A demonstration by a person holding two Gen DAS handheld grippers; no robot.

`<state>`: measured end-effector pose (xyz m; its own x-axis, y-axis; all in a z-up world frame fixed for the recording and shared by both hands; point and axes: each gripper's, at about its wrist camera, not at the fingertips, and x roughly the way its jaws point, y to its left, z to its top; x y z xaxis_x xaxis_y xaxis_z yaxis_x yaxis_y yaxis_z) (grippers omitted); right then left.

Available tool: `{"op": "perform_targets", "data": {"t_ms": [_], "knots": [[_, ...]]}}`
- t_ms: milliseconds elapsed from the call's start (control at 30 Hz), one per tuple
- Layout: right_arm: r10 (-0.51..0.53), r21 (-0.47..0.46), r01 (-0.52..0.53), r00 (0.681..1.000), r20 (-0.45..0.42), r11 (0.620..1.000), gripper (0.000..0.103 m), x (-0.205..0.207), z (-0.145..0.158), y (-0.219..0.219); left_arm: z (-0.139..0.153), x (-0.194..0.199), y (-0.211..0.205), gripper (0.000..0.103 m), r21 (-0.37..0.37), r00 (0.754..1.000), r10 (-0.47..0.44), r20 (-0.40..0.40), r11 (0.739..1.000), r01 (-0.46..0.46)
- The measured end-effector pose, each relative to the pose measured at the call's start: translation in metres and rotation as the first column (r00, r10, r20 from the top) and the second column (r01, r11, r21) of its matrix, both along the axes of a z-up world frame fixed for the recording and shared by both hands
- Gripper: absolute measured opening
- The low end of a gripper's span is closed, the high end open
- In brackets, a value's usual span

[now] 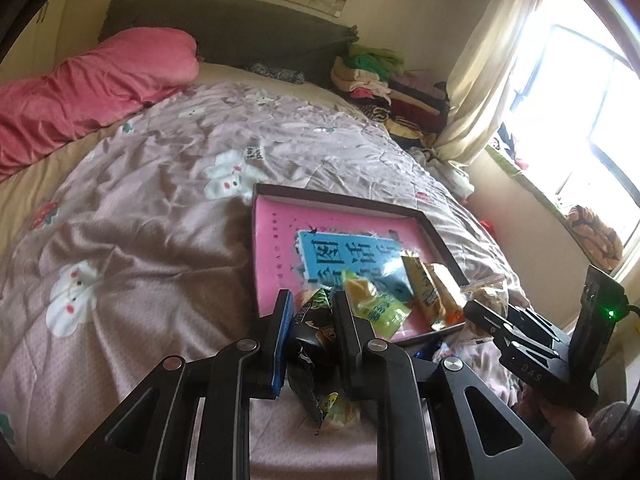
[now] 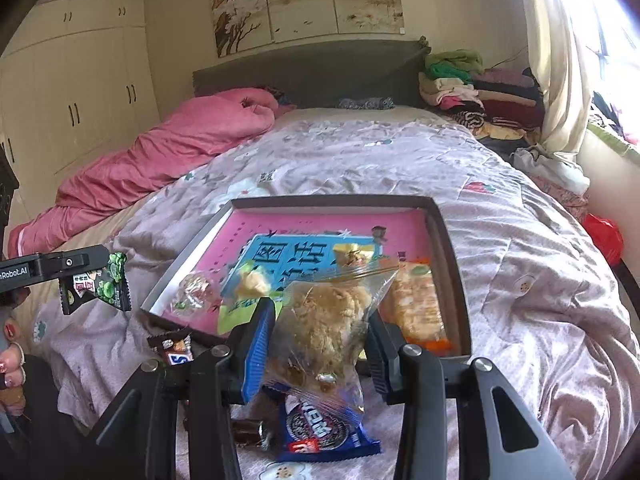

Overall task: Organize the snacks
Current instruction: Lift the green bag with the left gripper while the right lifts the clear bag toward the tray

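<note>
Standing by the bed, I am watching a person working two grippers over a shallow tray [image 2: 448,240] with a pink liner that is sitting on the quilt [image 2: 520,280]. The left gripper [image 1: 310,312] is clamping a dark green-and-black snack packet [image 1: 312,332] between its jaws, holding it just short of the tray's near edge. The right gripper [image 2: 320,320] is pinching a clear bag of pale crumbly snack [image 2: 324,320], hanging it over the tray's near rim. Inside the tray several snacks are already lying: an orange packet [image 2: 416,308] against the right wall, a yellow-green pouch [image 2: 248,292] near the middle, a clear-wrapped sweet [image 2: 192,288] toward the left wall, and a small gold-wrapped piece [image 2: 352,254] further in. Outside the tray, on the quilt just before its near edge, a blue cookie packet [image 2: 324,432], a Snickers bar [image 2: 174,348] and a small dark-wrapped candy [image 2: 250,436] are waiting. I judge the sorting to be roughly halfway along: both held packets are about to go in, and the three loose ones are remaining to be picked up afterwards.
</note>
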<state>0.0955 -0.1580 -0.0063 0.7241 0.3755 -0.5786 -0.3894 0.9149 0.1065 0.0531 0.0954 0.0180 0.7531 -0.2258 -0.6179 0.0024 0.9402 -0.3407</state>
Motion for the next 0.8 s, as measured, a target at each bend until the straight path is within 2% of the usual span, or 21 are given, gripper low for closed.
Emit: {"op": "perform_targets", "data": {"t_ms": [467,800], "knots": [[-0.073,0.036,0.071,0.996,0.043,0.997,0.043,0.013,0.01,-0.033,0.005,0.026,-0.027,0.02,0.004,1.0,-0.023,0.005,1.0,0.023],[-0.085,0.065,0.083,0.996,0.037,0.994,0.043,0.023,0.008,-0.046,-0.006,0.046,-0.038,0.02,0.007,0.999,-0.03,-0.014,1.0,0.03]]}}
